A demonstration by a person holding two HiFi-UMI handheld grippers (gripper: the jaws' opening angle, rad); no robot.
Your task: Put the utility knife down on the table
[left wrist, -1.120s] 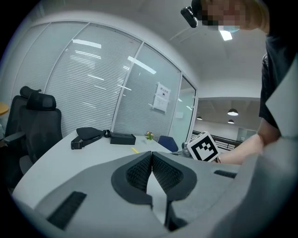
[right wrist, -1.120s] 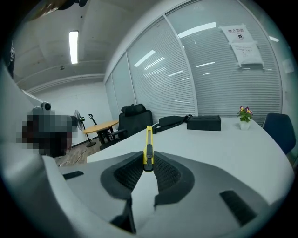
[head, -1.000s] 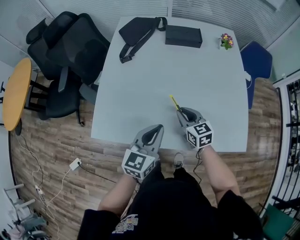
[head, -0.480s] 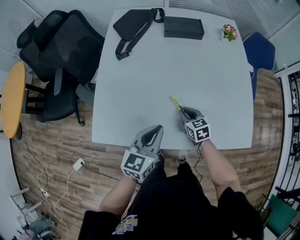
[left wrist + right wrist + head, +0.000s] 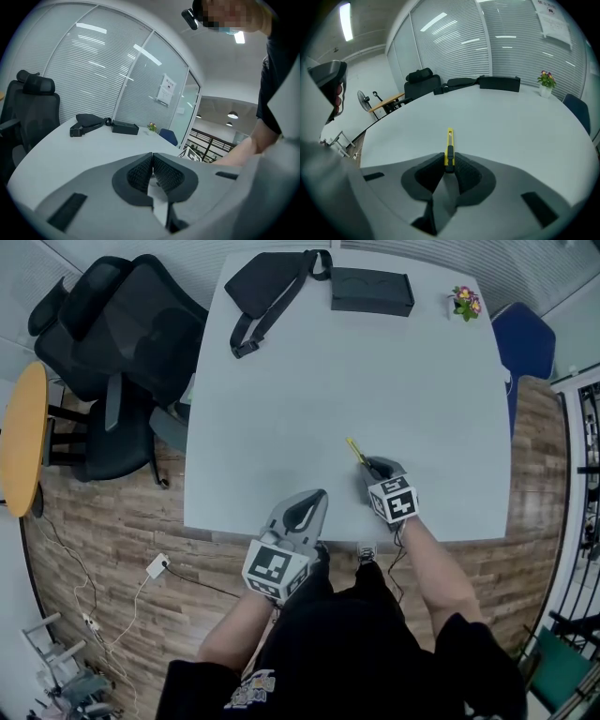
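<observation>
Right now my left gripper hangs just off the near edge of the table. Its jaws are pressed together on nothing, since I judge this job needs only one hand. Just inside that edge, toward the near right corner, my right gripper pinches the yellow utility knife by its rear end, at the black slider. Most of the body sticks out ahead, low over bare tabletop. Holding it by the tail should let its length lie flat once I let go. I cannot tell whether it touches the surface. Along the far edge, well apart from the knife, lie a black bag, a black box and a small flower pot near the far right corner.
</observation>
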